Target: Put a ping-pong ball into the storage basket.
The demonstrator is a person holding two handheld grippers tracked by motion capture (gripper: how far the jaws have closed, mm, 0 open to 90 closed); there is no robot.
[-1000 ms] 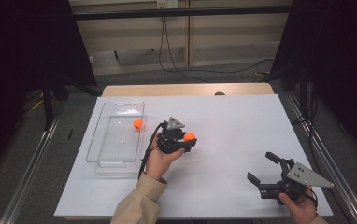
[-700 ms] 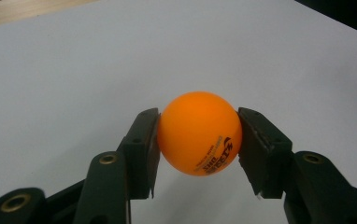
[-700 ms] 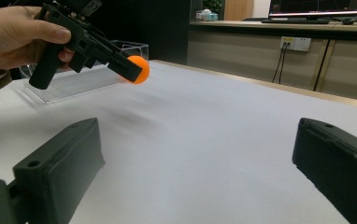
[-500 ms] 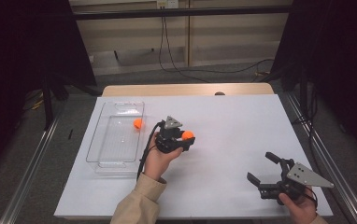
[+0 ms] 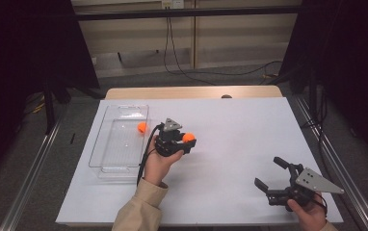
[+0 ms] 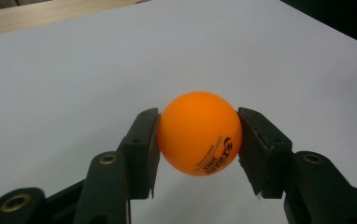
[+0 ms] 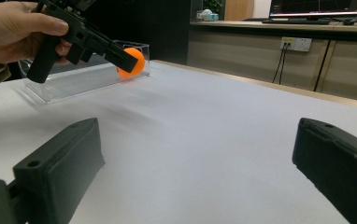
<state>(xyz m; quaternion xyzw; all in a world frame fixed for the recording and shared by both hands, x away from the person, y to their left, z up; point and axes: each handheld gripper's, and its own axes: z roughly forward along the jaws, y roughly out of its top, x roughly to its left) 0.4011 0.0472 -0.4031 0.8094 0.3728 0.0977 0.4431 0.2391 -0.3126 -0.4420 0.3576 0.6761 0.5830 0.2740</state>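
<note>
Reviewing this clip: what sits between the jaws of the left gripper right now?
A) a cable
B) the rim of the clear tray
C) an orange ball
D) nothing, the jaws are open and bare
C: in the left gripper view both pads of the left gripper press on the sides of the orange ball, lifted off the white table.

There are two orange balls: one ball [image 5: 188, 137] clamped between the jaws of the left gripper [image 5: 186, 141], and a second ball [image 5: 142, 127] lying inside the one clear plastic tray [image 5: 106, 159]. There are two grippers, the left gripper and the right gripper [image 5: 274, 174], each held in one hand, so two hands count as well: the left hand [image 5: 159, 161] and the right hand [image 5: 305, 215]. One white table [image 5: 240, 130] bears it all.
</note>
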